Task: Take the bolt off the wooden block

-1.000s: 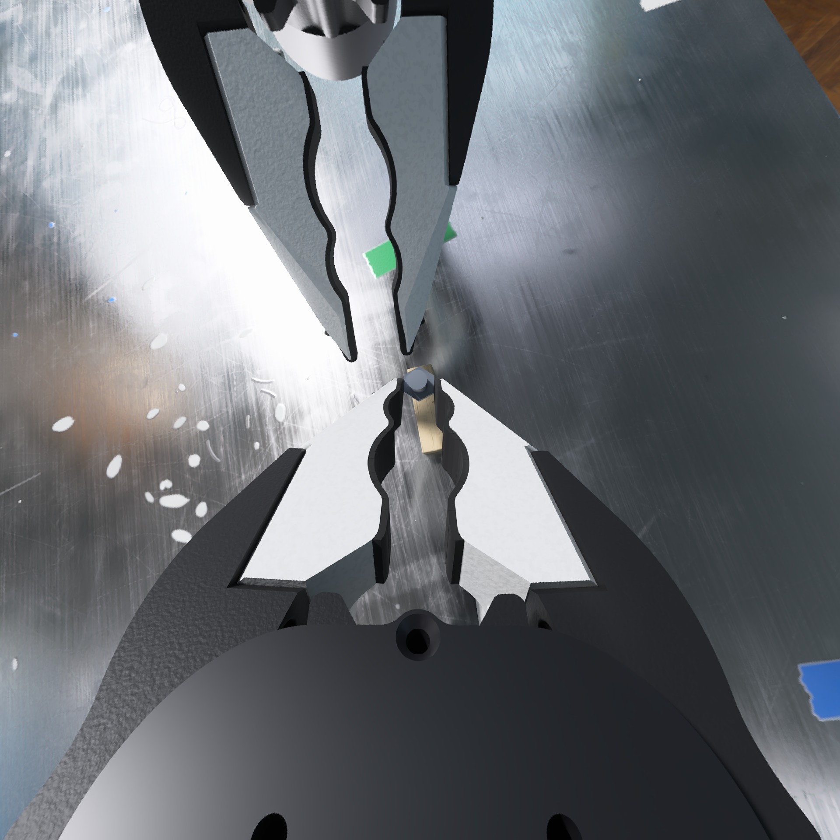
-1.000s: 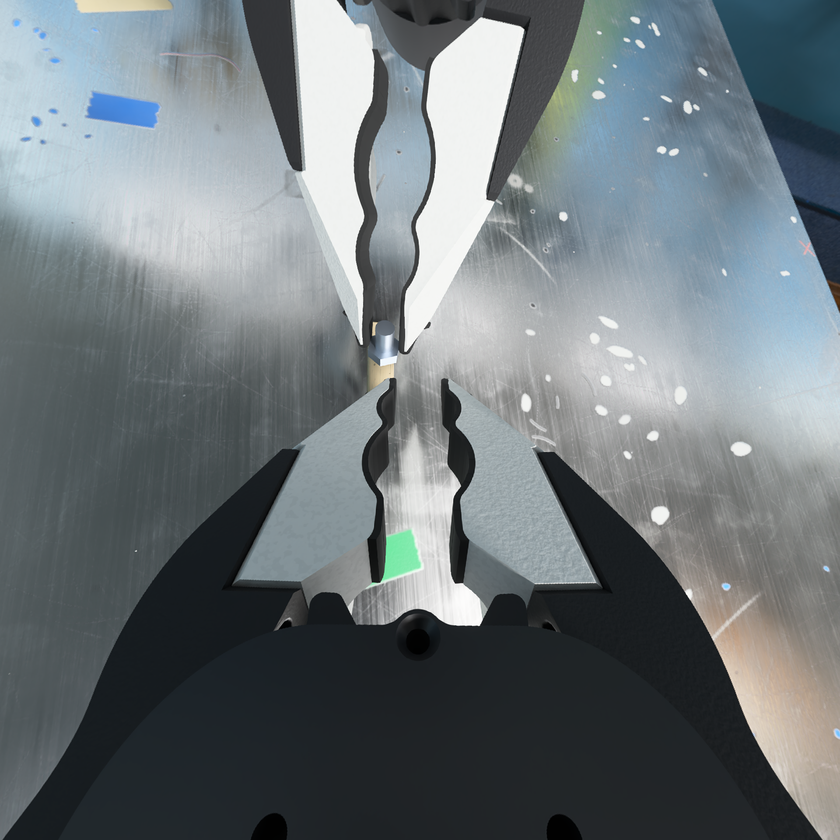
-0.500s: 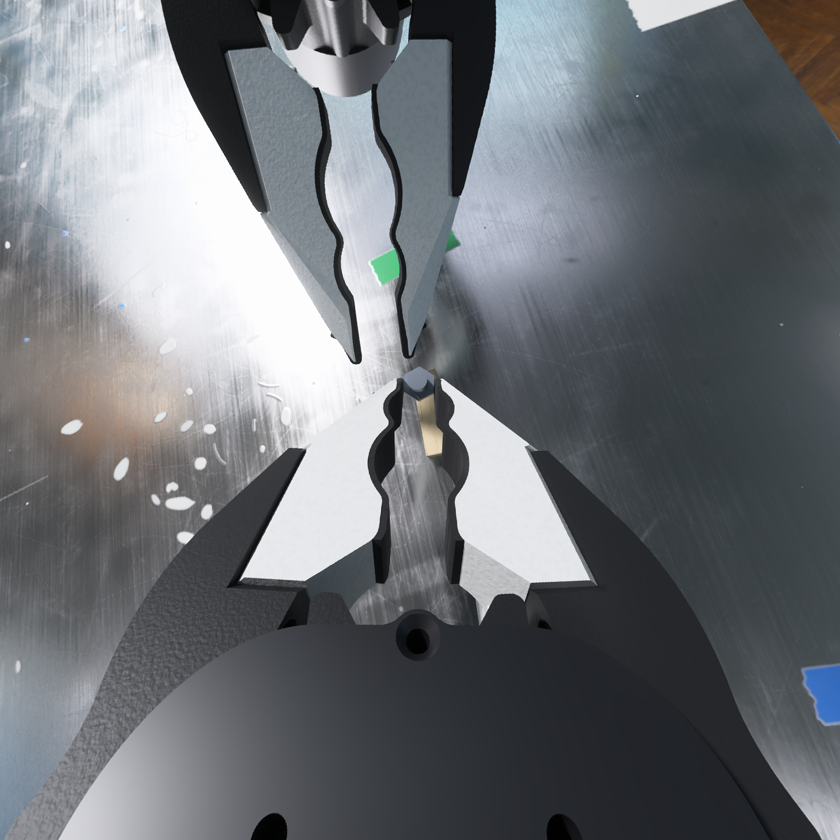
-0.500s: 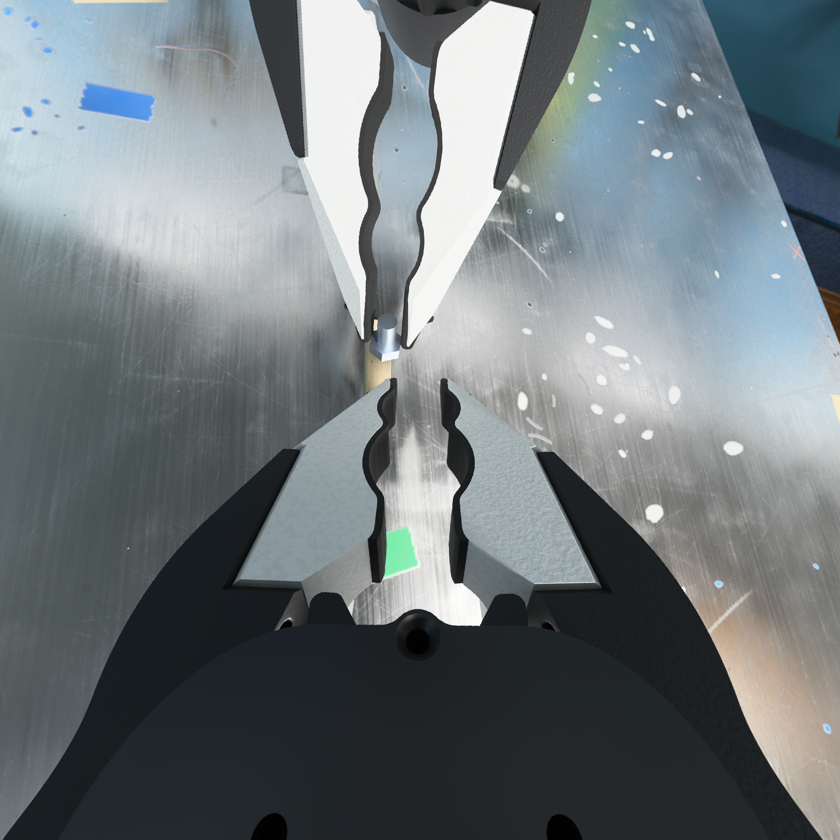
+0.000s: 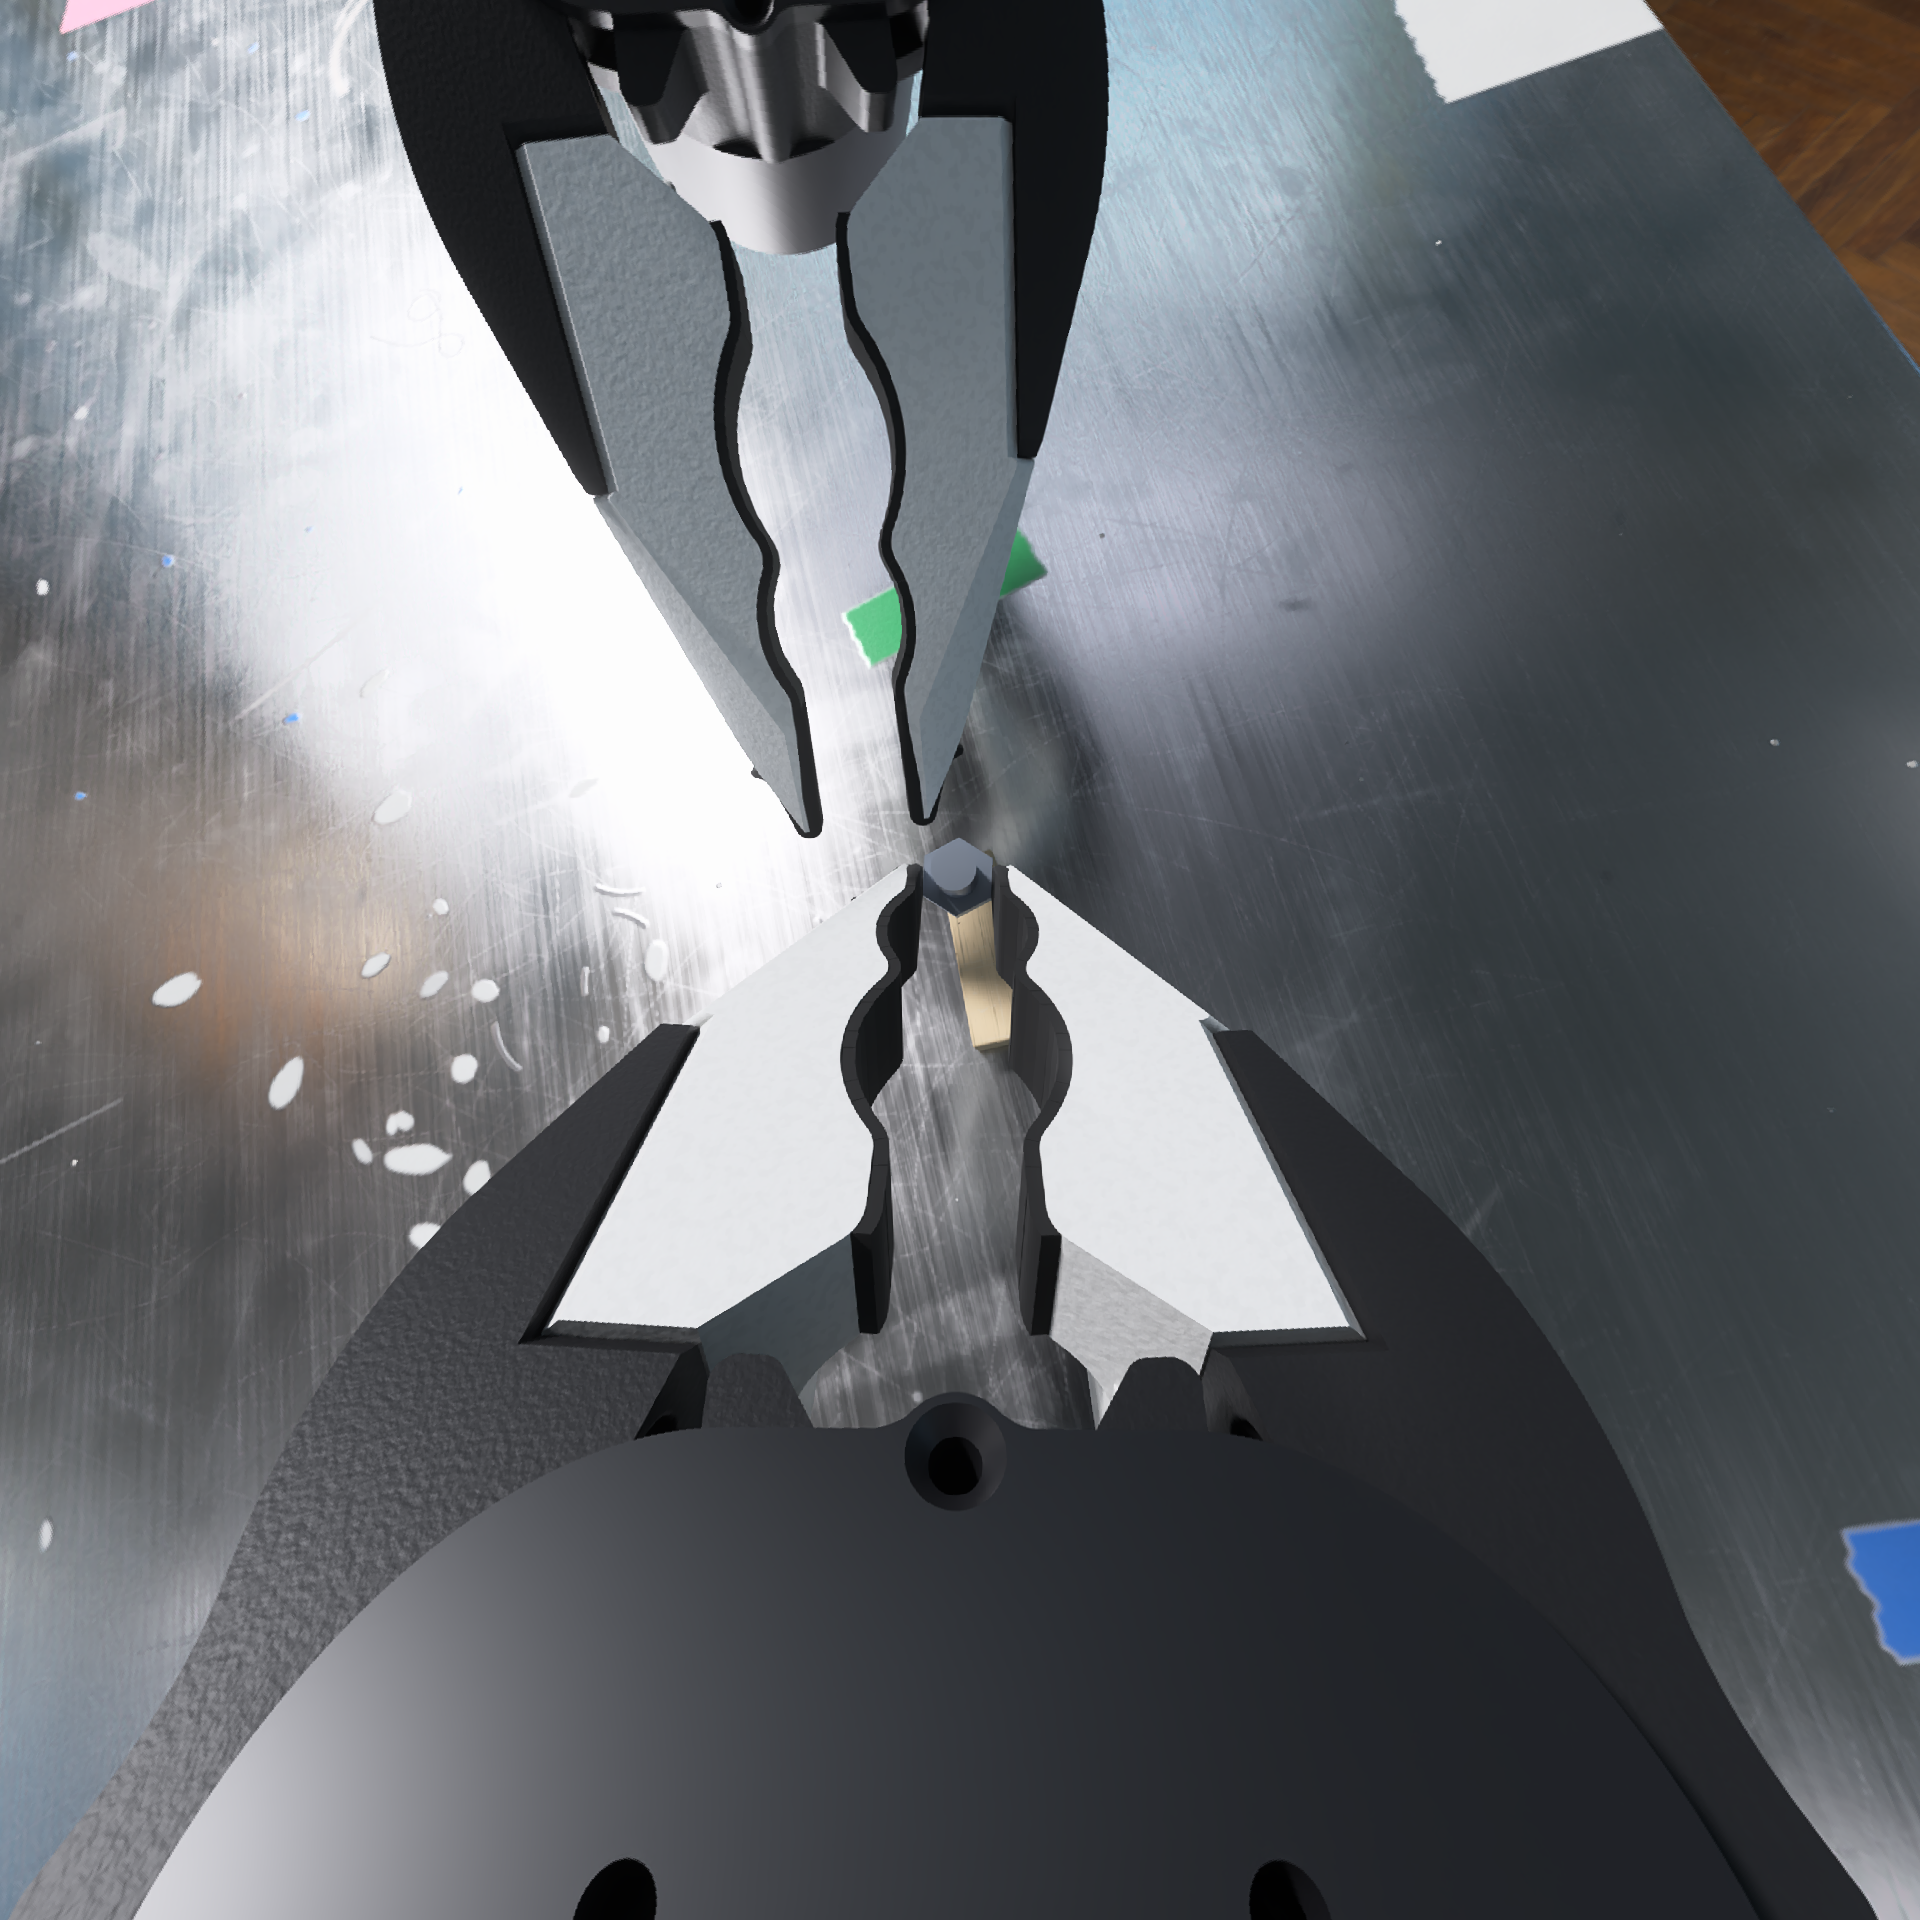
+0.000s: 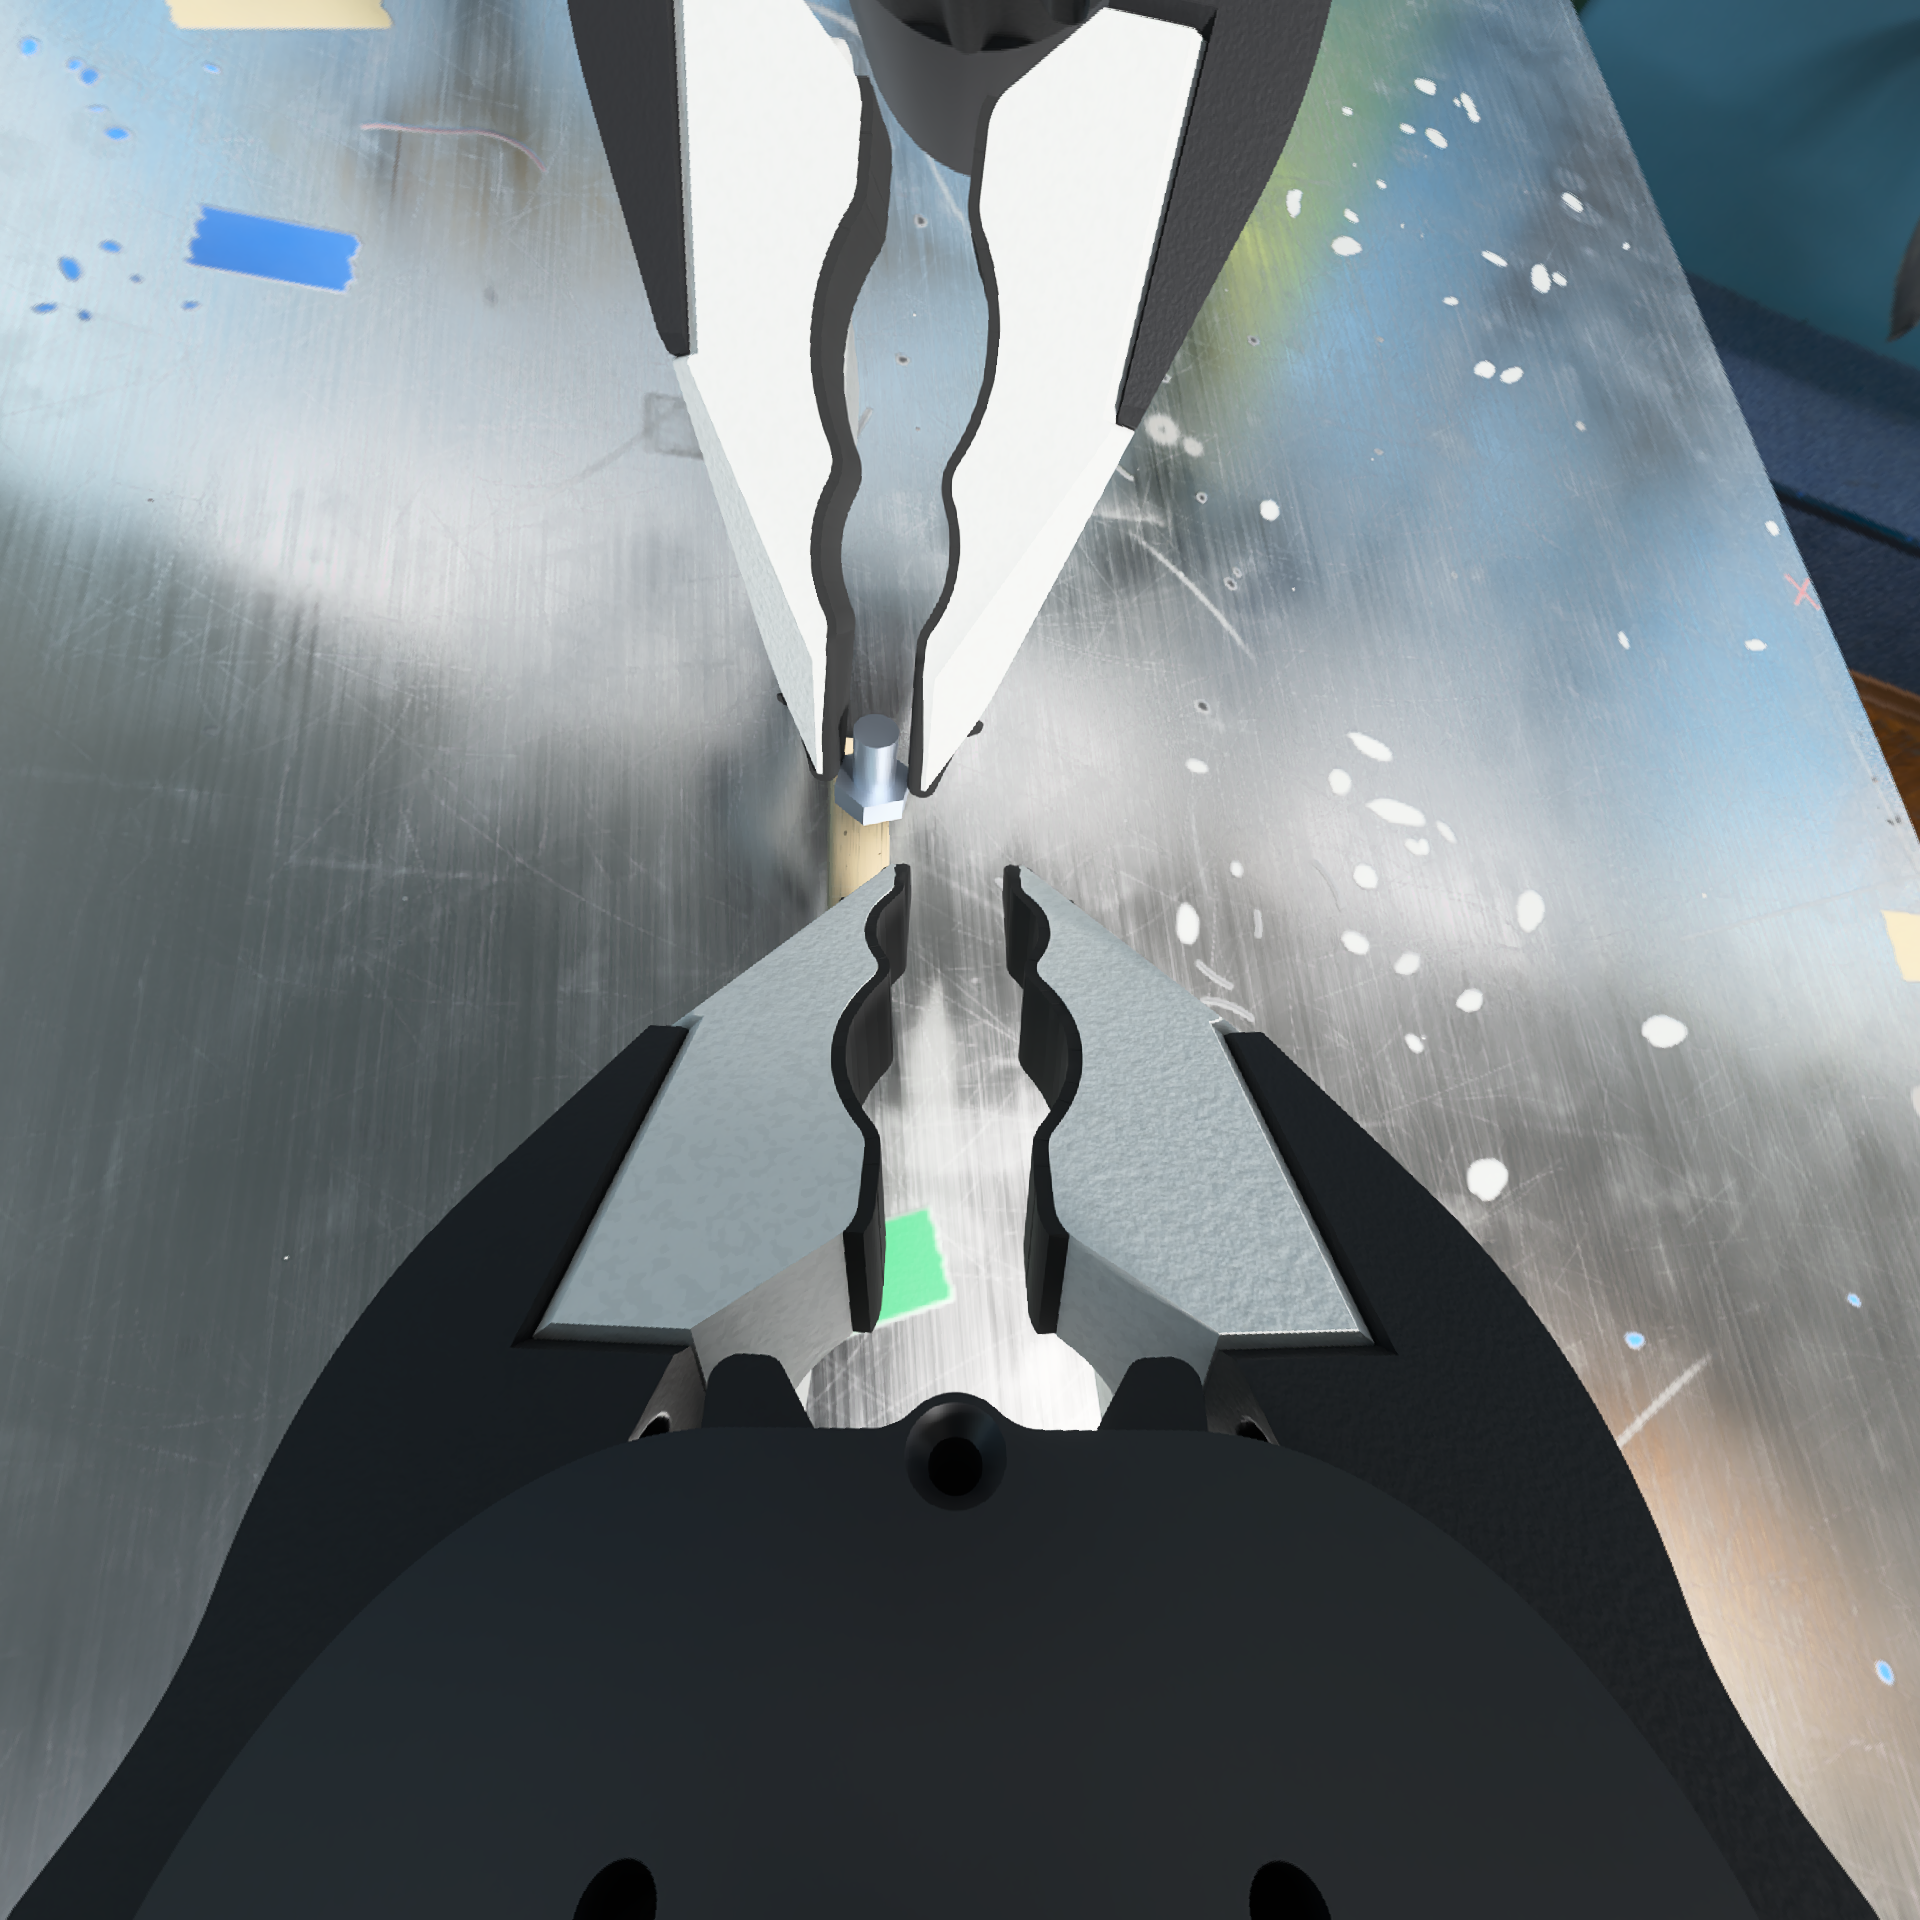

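My left gripper, with white fingers, is shut on a small wooden block held upright between its fingers above the metal table. A grey hex-head bolt sits at the block's top, right at the fingertips. In the right wrist view the bolt shows between the left gripper's tips, with the block below it. My right gripper, with grey fingers, faces the left one tip to tip. It is open by a narrow gap, empty, and just short of the bolt; it also shows in the left wrist view.
A green tape patch lies on the table under the right gripper. A blue tape patch lies on the table to the left gripper's right. White paint specks dot one side. The table edge and the wooden floor are at the far right.
Both grippers keep the same finger gaps and stay tip to tip. The table has slid down a little in the left wrist view, while the block and bolt stay fixed between the left fingers.
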Controlling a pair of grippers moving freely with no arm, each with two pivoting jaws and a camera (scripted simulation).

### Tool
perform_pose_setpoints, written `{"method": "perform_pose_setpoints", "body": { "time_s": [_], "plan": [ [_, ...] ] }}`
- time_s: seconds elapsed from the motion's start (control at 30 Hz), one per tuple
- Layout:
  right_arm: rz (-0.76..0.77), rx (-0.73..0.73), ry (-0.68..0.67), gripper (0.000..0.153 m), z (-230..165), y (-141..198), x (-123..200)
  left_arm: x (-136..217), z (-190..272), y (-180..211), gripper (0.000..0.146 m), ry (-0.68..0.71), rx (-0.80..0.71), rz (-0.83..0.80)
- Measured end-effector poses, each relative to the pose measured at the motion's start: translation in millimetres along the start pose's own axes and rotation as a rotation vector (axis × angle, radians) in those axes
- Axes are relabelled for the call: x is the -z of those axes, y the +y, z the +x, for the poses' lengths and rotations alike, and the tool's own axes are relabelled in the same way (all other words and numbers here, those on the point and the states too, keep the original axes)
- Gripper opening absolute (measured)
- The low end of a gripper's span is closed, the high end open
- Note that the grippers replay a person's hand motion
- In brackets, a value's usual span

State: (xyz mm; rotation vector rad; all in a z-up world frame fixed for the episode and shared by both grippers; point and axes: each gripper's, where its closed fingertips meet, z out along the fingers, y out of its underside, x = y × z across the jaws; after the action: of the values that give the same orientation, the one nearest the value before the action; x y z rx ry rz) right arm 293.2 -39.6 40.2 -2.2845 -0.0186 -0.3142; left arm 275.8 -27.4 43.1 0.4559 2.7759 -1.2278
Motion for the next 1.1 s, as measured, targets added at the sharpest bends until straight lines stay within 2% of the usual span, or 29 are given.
{"method": "perform_pose_setpoints", "body": {
  "time_s": [1.1],
  "plan": [
    [0.006, 0.007, 0.004, 0.016, 0.3, 0.2, -0.1, 1.5, -1.8, -0.9, 0.013, -0.006, -0.005, 0.009]
  ]
}}
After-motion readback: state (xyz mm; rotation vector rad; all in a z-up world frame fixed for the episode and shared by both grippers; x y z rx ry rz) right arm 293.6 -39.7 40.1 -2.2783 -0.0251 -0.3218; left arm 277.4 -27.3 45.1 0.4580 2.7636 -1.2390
